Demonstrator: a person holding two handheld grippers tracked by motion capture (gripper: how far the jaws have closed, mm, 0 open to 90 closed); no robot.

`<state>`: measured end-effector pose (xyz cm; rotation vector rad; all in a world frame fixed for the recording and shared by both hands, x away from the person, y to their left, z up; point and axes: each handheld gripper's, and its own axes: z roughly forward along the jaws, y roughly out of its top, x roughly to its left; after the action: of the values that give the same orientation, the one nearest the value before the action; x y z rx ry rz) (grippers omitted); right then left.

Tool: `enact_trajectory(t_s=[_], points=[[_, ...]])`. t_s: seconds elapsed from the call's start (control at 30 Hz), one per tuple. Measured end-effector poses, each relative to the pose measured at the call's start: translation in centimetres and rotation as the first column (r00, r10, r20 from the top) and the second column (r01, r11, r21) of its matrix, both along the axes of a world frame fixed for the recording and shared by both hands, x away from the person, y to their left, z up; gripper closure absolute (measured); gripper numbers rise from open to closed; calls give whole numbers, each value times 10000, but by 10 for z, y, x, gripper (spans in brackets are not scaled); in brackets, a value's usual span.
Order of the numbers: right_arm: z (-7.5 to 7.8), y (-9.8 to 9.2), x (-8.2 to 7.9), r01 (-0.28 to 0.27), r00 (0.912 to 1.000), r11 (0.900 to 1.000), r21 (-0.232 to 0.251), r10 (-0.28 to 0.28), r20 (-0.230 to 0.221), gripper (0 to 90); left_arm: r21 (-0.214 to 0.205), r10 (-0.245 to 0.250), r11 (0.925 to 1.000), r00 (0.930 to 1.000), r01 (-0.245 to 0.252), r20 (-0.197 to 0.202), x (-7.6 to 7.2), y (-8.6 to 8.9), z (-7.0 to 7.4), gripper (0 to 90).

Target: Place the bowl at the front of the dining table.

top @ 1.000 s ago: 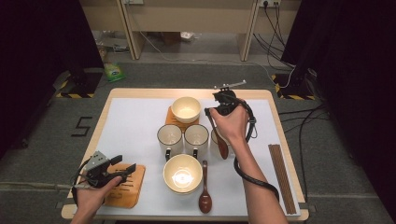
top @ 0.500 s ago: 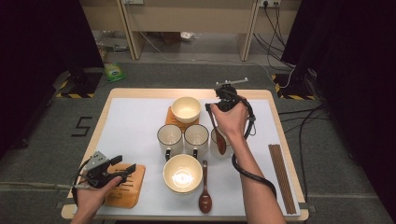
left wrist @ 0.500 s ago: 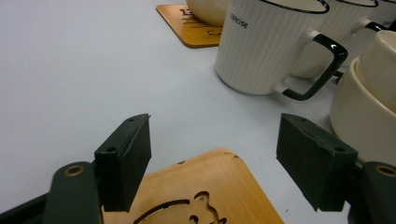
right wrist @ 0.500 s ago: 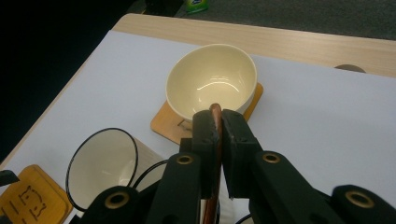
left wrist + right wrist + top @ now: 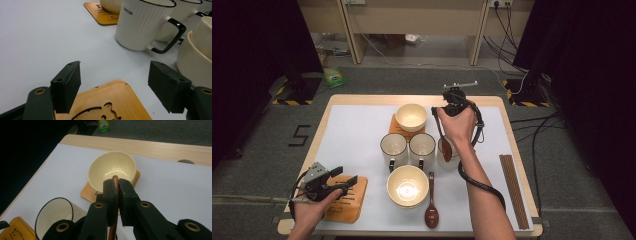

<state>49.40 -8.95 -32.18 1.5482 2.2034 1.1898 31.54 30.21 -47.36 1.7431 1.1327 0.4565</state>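
On the white-topped wooden table (image 5: 357,130), crockery sits amid dark curtains (image 5: 257,60).

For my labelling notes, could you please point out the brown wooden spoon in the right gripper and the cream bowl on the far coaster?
brown wooden spoon (image 5: 446,151), high view, its bowl end.
cream bowl (image 5: 113,171), right gripper view, inner wall.

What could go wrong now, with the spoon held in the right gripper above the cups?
1. The right gripper pinches the spoon by its thin handle; it may swing or slip out.
2. The spoon hangs close to the mugs and the far bowl, so moving it sideways may knock one.
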Motion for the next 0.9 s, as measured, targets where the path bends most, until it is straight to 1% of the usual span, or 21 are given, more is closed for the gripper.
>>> enact_trajectory(t_s=[0.6,0.9], points=[[3,0,8,301,9991,9992,266,-309,289,844,-56,-32,10000,10000,32,-26,0,-1,-1,257],[1,-1,12,491,9984,9980,404,-502,265,844,-67,-23,10000,10000,23,-30,1,-1,-1,257]])
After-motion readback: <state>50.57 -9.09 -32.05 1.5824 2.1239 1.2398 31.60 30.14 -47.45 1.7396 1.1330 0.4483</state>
